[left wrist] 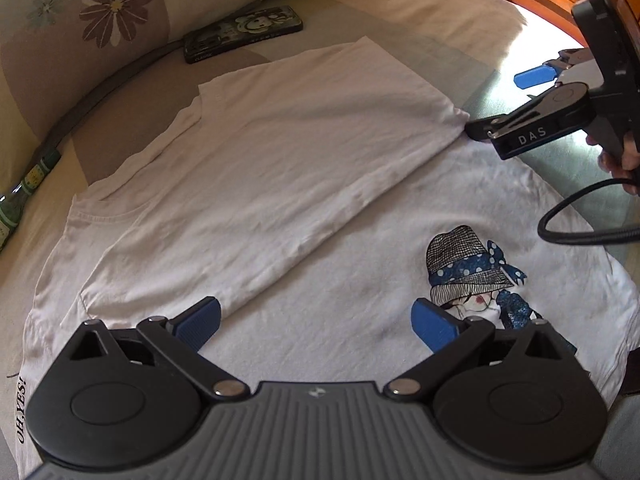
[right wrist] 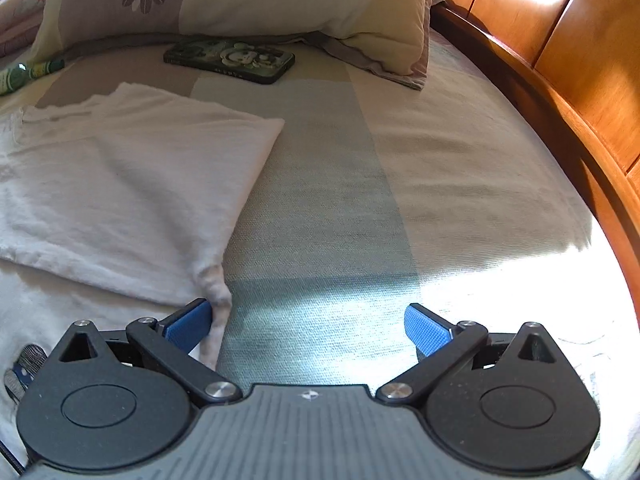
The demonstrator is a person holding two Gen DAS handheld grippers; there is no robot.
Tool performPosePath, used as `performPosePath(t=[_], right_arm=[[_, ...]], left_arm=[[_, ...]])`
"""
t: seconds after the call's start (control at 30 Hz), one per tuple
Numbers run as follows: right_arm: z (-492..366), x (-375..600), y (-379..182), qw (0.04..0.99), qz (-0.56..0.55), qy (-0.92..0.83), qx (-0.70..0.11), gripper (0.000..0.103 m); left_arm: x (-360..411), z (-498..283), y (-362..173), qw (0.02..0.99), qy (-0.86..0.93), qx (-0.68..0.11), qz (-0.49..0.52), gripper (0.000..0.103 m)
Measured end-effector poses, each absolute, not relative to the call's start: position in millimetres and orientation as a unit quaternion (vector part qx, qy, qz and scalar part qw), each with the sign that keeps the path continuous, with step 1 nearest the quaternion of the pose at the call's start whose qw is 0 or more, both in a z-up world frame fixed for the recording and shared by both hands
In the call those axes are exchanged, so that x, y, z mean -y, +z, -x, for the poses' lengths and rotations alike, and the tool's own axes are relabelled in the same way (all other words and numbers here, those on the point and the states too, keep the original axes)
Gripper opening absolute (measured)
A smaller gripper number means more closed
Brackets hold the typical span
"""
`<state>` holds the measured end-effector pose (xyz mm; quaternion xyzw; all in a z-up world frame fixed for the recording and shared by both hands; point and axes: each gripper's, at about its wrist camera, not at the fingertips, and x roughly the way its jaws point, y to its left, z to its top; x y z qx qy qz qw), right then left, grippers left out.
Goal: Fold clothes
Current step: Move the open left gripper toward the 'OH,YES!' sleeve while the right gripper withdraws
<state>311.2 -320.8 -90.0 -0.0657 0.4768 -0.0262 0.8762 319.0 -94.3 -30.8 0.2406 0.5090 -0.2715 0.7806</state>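
Your left tongs (left wrist: 316, 326) gape empty over the T-shirt (left wrist: 360, 320); one side is folded across, ahead. Right tongs (right wrist: 308, 328) gape empty beside its corner; the other folds remain.

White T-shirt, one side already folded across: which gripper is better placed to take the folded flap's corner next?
Probably the right gripper: it is open, and the corner of the T-shirt flap bunches beside its left finger. The left gripper, also open, sits over the shirt's middle, away from that corner.
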Motion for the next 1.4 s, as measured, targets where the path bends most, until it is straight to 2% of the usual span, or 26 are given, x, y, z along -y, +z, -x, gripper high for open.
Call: performPosePath(t=[0.1, 0.27, 0.37, 0.47, 0.57, 0.7, 0.77, 0.9, 1.0, 1.1, 1.3, 1.4], right_arm=[[-306.1, 315.2, -74.0, 0.896, 0.055, -0.009, -0.440, 0.103], [-314.9, 279.8, -58.4, 0.912, 0.023, 0.144, -0.383, 0.103], [-321.8, 259.7, -66.7, 0.895, 0.017, 0.211, -0.392, 0.103], [-330.9, 254.1, -89.7, 0.872, -0.001, 0.198, -0.448, 0.103], [-324.6, 246.3, -92.2, 0.882, 0.027, 0.190, -0.431, 0.103], [-319.8, 237.1, -94.8, 0.882, 0.063, 0.178, -0.431, 0.103], [-324.3, 240.2, -87.8, 0.874, 0.050, 0.183, -0.447, 0.103], [-337.3, 255.2, -68.6, 0.888, 0.001, 0.170, -0.426, 0.103], [-361.1, 257.7, -75.6, 0.887, -0.010, 0.160, -0.432, 0.103], [-378.6, 260.1, -92.2, 0.886, 0.025, 0.126, -0.445, 0.103], [-371.4, 254.7, -70.4, 0.889, 0.010, 0.132, -0.438, 0.103], [-358.9, 234.8, -71.5, 0.882, 0.030, 0.156, -0.444, 0.103]], left_arm=[[93.9, -324.8, -31.1, 0.788, -0.262, -0.506, -0.235, 0.101], [85.3, -342.3, -32.1, 0.802, -0.237, -0.495, -0.234, 0.101], [71.1, -356.9, -31.4, 0.813, -0.221, -0.491, -0.221, 0.101], [54.3, -373.3, -33.6, 0.827, -0.203, -0.486, -0.199, 0.101], [38.9, -388.5, -41.8, 0.837, -0.186, -0.486, -0.167, 0.101], [8.7, -400.0, -68.7, 0.825, -0.146, -0.536, -0.105, 0.101], [-9.5, -394.9, -67.3, 0.832, -0.146, -0.532, -0.058, 0.101], [-14.0, -381.2, -53.8, 0.845, -0.161, -0.505, -0.077, 0.101], [-18.7, -385.8, -65.4, 0.834, -0.155, -0.525, -0.064, 0.101], [-21.3, -390.0, -68.0, 0.836, -0.147, -0.525, -0.066, 0.102], [-25.9, -385.3, -53.2, 0.851, -0.162, -0.495, -0.068, 0.102], [-24.8, -386.4, -63.5, 0.842, -0.158, -0.511, -0.071, 0.102]])
